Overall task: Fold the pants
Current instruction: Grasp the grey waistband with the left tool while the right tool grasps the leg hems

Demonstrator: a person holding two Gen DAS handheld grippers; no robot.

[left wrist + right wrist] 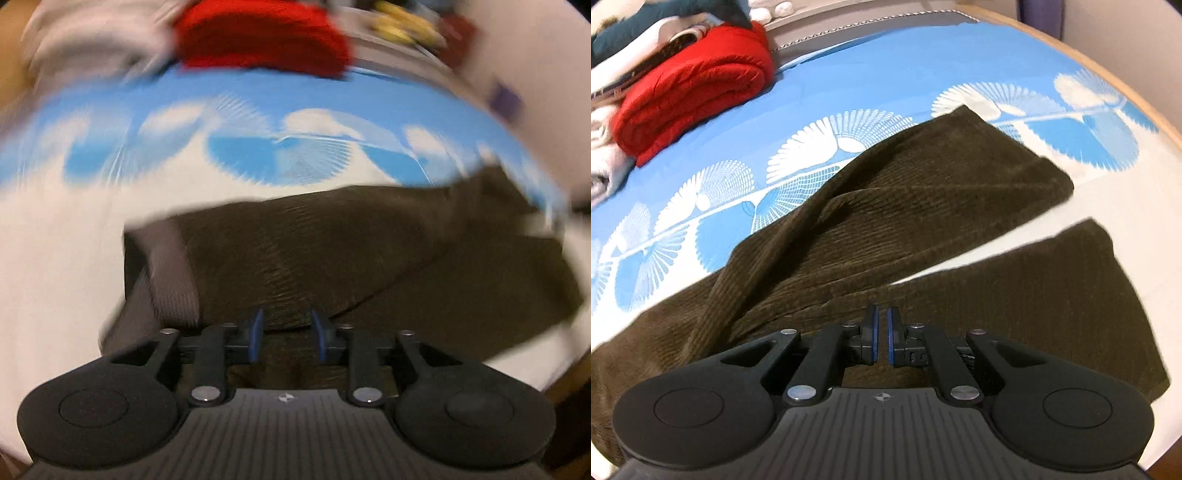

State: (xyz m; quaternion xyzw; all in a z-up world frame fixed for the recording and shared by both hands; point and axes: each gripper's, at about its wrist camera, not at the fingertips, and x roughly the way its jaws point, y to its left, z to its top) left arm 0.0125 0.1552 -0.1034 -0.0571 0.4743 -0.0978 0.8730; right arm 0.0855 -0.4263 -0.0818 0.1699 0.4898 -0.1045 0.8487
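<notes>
Dark brown corduroy pants [905,206] lie on a blue and white patterned bed sheet [849,74], the two legs spread apart in a V. In the blurred left wrist view the pants [351,251] show a grey inner lining at the left end. My left gripper [288,332] hangs just over the cloth, its blue pads apart and nothing pinched between them. My right gripper [881,338] sits over the pants where the legs part. Its pads are nearly together and no cloth shows between them.
A folded red blanket [690,88] and a pile of white and dark clothes [605,155] lie at the far left of the bed. The red blanket [262,37] also shows at the top of the left wrist view. The wooden bed edge [1126,85] curves along the right.
</notes>
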